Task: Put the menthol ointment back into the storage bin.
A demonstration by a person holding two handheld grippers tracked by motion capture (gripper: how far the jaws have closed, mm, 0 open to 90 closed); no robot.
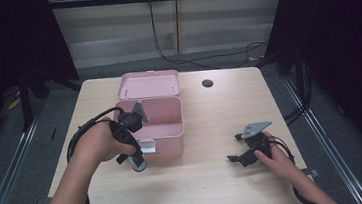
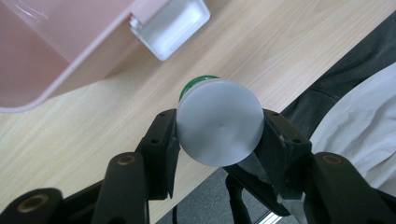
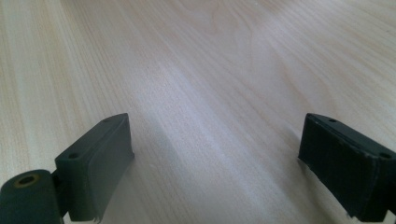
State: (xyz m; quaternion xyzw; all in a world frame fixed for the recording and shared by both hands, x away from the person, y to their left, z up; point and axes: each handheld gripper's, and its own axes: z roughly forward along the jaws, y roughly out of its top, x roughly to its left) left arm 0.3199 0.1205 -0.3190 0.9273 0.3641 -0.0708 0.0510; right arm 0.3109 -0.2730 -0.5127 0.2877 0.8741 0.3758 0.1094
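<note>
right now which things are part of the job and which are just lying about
In the job:
- white-capped bottle, clamped in the left gripper
- open pink box

Lying about:
- right gripper, open, nothing between its pads
- cable hole in the table

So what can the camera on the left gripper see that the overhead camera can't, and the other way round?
The left gripper view shows the jar's white round end clamped between the black pads, with a green band behind. The high view shows the pink box's open lid, the right gripper lying open on the table, and both forearms. Both show the pink box and its white latch.
</note>
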